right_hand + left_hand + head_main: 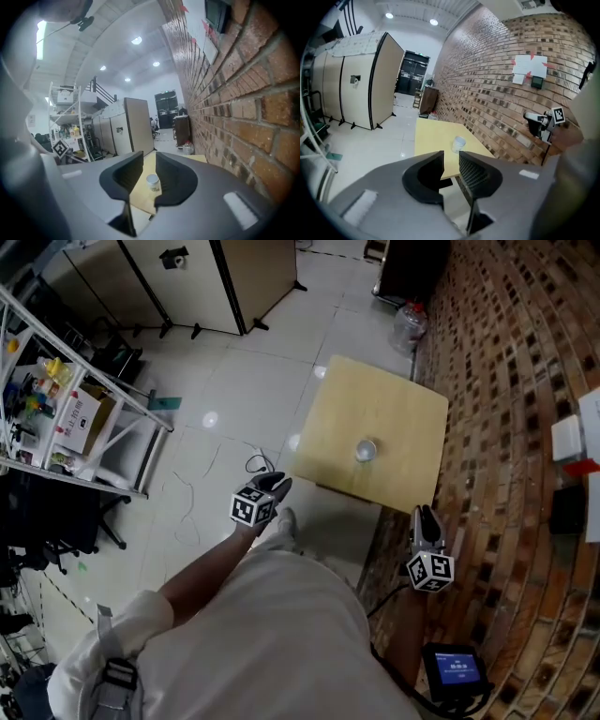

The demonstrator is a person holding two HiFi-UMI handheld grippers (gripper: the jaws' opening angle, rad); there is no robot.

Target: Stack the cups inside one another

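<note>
Head view: a small pale cup (365, 450) stands upright on a square yellow table (394, 395), a little nearer the table's near edge than its middle. From this far off it may be one cup or several nested together; I cannot tell which. The left gripper (278, 486) hangs just off the table's near left corner, clear of the top. The right gripper (425, 518) hangs off the near right corner, close to the brick wall (506, 362) that runs along the table's right side. Neither touches the table or the cup.

In the left gripper view the jaws stand a narrow gap apart with nothing between them, and the cup sits well beyond their tips on the table. In the right gripper view the jaws are likewise parted and empty, with the cup showing through the gap, far off on the table. A clear plastic jug (409, 326) stands on the floor past the table's far edge.
</note>
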